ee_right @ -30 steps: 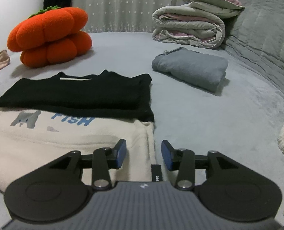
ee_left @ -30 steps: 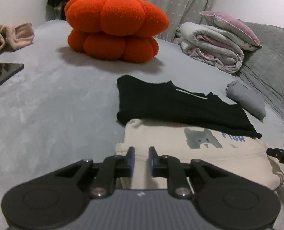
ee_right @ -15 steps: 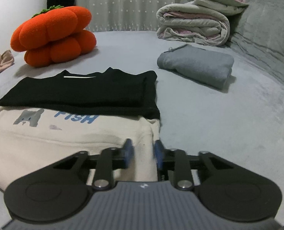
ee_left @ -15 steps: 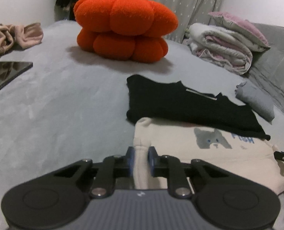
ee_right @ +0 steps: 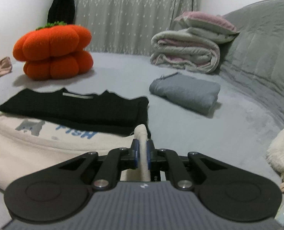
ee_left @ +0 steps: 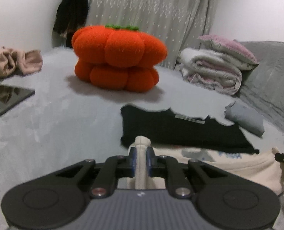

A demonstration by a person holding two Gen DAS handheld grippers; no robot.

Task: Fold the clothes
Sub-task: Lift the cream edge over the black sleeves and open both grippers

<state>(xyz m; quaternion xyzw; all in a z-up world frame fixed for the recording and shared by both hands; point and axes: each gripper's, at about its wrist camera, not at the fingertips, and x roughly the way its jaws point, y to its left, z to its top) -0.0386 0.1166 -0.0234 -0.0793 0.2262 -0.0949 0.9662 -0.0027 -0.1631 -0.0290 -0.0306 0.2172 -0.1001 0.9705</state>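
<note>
A cream sweatshirt (ee_left: 228,164) with a grey animal print and blue "FISH" lettering (ee_right: 23,145) lies on the grey bed. A folded black top (ee_left: 180,128) (ee_right: 75,107) lies across its far part. My left gripper (ee_left: 141,154) is shut on the sweatshirt's near left corner, and a fold of cream cloth stands up between the pads. My right gripper (ee_right: 141,149) is shut on the near right corner in the same way. Both corners are lifted off the bed.
An orange pumpkin cushion (ee_left: 119,57) sits at the back. A rolled quilt and pillow (ee_right: 190,51) are at the back right. A folded grey garment (ee_right: 186,92) lies to the right of the black top. A dark tablet (ee_left: 6,97) and beige cloth (ee_left: 13,61) are at left.
Both grippers closed on the sweatshirt's near corners and rose, lifting the cream cloth. A second ago both were open just above the hem.
</note>
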